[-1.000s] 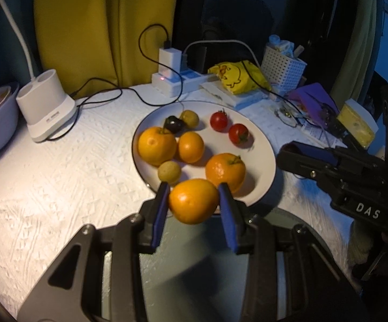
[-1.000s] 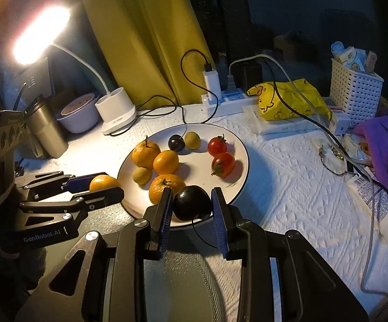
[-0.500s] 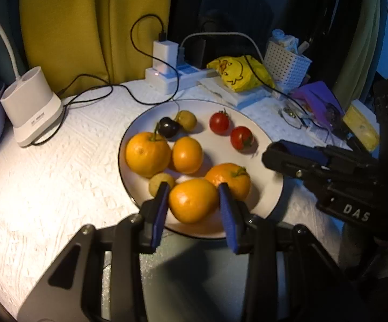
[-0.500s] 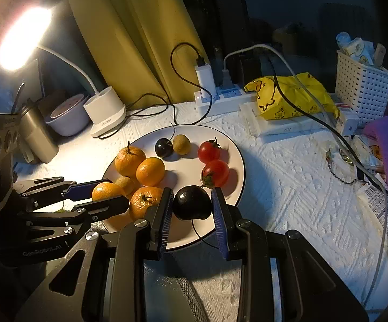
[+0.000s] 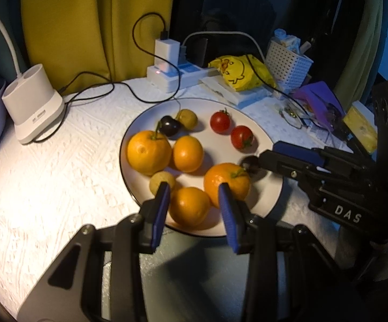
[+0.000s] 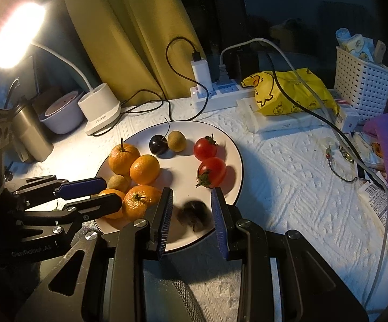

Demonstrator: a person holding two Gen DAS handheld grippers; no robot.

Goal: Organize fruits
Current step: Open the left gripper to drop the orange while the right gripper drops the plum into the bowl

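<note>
The left gripper (image 5: 193, 191) stands with its jaws parted wider than the orange (image 5: 189, 206) that sits between them on the near rim of the plate (image 5: 270, 145); a gap shows on each side, so by my reading it grips nothing. The right gripper (image 6: 191, 197) is likewise spread, and the dark fruit (image 6: 195, 214) lies blurred between its blue pads, on the plate and apparently free of both.

Outward from the left gripper, a stemmed orange (image 5: 227, 182) lies at about one o'clock, just beside the right pad, and a small tan fruit (image 5: 162, 182) at eleven o'clock, touching or nearly touching the left pad. Farther on at twelve are two more oranges, then a dark cherry (image 5: 169, 126) and two tomatoes at the far side.

The relation that matters: each released fruit lies straight ahead between its own gripper's pads, so a clear retreat runs back toward six o'clock. A sideways drift of the left gripper would likely nudge the neighbours.
</note>
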